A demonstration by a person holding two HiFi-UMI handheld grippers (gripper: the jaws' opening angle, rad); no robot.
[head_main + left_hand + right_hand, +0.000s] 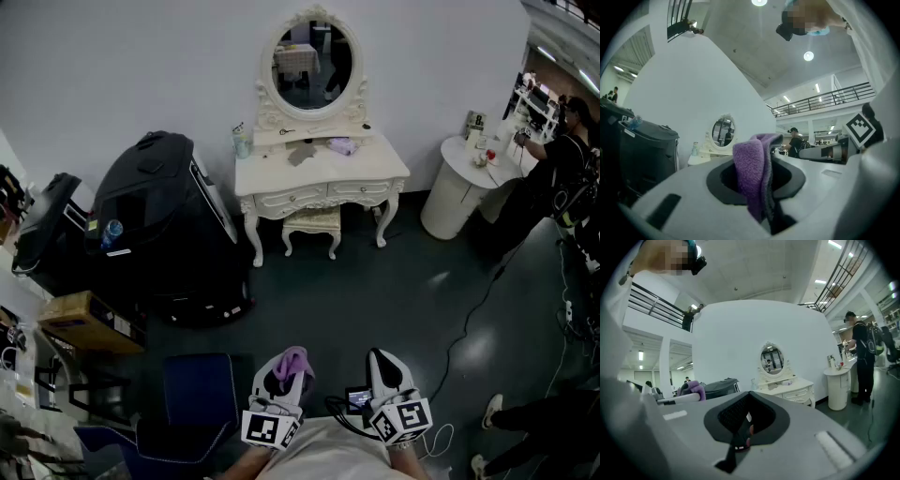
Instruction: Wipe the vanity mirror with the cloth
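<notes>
- Bulky black zipped case (pixel 155 216) stood at far left, beside the dresser and out of the approach lane, so I judged it no obstacle.
- Left gripper (pixel 278 380) was held low, close to the person's body, jaws pinched on a fuzzy purple cloth (pixel 752 173). The cloth was folded over the jaw tips and stuck up past them. Likely held that way so a soft pad leads into the glass and no hard plastic touches it.
- The task's target, the oval mirror in a white carved frame (pixel 314 64), stood upright on the back of the white carved vanity table (pixel 281 175), against the wall. It was well apart from both grippers, with open dark floor between. No wiping had started; I read this as the approach step.
- Small upholstered stool (pixel 311 223) was tucked under the table, so the front edge was reachable.
- Right gripper (pixel 382 367) was carried level with the left, jaws pressed together with nothing between them. Probably 1 spare claw parked clear, since the wipe needs only the cloth side.
- Round white pedestal table (pixel 455 192) and a person in black (pixel 553 173) were at far right, off the direct line to the mirror.
</notes>
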